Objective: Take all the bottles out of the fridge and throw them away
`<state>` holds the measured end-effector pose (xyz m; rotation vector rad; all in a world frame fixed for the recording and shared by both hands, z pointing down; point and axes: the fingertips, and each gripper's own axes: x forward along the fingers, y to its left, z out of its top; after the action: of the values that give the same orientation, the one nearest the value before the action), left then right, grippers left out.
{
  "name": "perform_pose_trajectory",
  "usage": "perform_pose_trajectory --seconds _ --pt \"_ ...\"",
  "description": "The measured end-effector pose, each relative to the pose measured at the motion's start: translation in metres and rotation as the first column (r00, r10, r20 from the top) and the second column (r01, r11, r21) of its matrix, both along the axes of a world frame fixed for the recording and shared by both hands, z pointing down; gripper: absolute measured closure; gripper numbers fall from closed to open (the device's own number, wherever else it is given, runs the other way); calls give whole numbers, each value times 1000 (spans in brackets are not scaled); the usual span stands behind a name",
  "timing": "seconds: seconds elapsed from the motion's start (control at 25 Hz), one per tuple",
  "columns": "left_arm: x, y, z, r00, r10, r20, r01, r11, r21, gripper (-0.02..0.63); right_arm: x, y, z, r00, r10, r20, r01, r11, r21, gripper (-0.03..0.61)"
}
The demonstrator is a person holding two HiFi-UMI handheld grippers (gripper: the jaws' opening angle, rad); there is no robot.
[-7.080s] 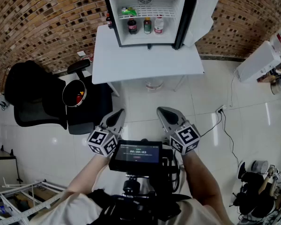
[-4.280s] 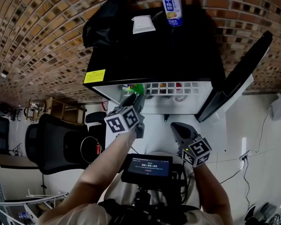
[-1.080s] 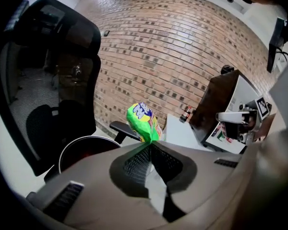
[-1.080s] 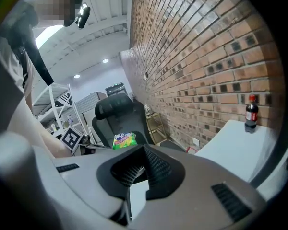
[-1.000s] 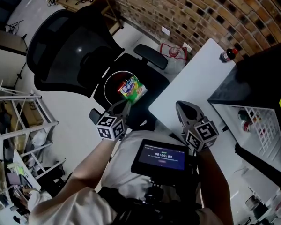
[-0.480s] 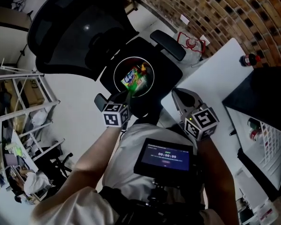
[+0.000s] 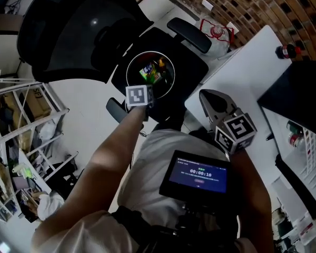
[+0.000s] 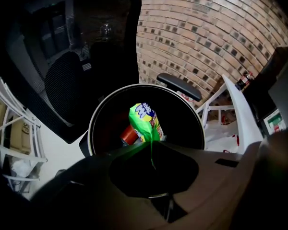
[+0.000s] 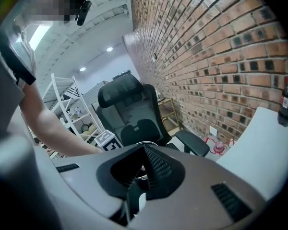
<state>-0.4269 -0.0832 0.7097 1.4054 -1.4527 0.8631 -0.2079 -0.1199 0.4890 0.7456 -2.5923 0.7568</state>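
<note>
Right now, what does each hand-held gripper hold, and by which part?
The left hand-held gripper pinches the green packet by one edge; its jaws have just been opening. The right hand-held gripper is shut, empty.

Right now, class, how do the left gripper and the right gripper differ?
The left gripper points steeply down over the bin; the right gripper points nearer level, towards the chair. The left gripper's jaws, which have just been opening, pinch a green packet by its edge; the right gripper's jaws are shut on nothing. Both carry a marker cube.
</note>
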Motion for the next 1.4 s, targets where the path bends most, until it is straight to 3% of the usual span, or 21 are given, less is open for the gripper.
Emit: perform_pose_trajectory --seconds 0.12,0.24,0.56,0.76,0.92,1.0,1.04,1.16,1.4 --pt "4 1 0 1000 1 3 -1 1000 -8 566 9 -2 -3 1000 30 4 -30 1000 4 575" --pt "6 3 -1 1000 -11 -8 11 1000 -1 482 18 -1 -4 999 49 9 -49 999 10 575" --pt "0 13 -16 999 -28 19 27 999 16 481 34 4 -10 996 88 14 -88 996 22 575" --pt "4 5 -34 1000 8 10 -9 992 124 480 42 6 -16 993 114 29 -115 992 43 575" --pt "27 -3 -59 997 79 -25 -71 969 237 480 55 10 -25 988 149 41 -151 987 58 575" --pt "50 -9 -80 989 125 -84 -94 947 309 486 65 13 -29 985 168 44 -171 983 71 575" --pt "63 -11 -92 981 157 -113 -108 930 352 526 71 15 -33 983 178 48 -181 980 78 575" --pt "105 -17 -124 943 282 -179 -166 861 482 584 91 22 -45 976 207 64 -213 971 108 575" --pt "192 -21 -186 841 510 -181 -300 717 629 604 139 36 -62 953 289 91 -300 942 150 575"
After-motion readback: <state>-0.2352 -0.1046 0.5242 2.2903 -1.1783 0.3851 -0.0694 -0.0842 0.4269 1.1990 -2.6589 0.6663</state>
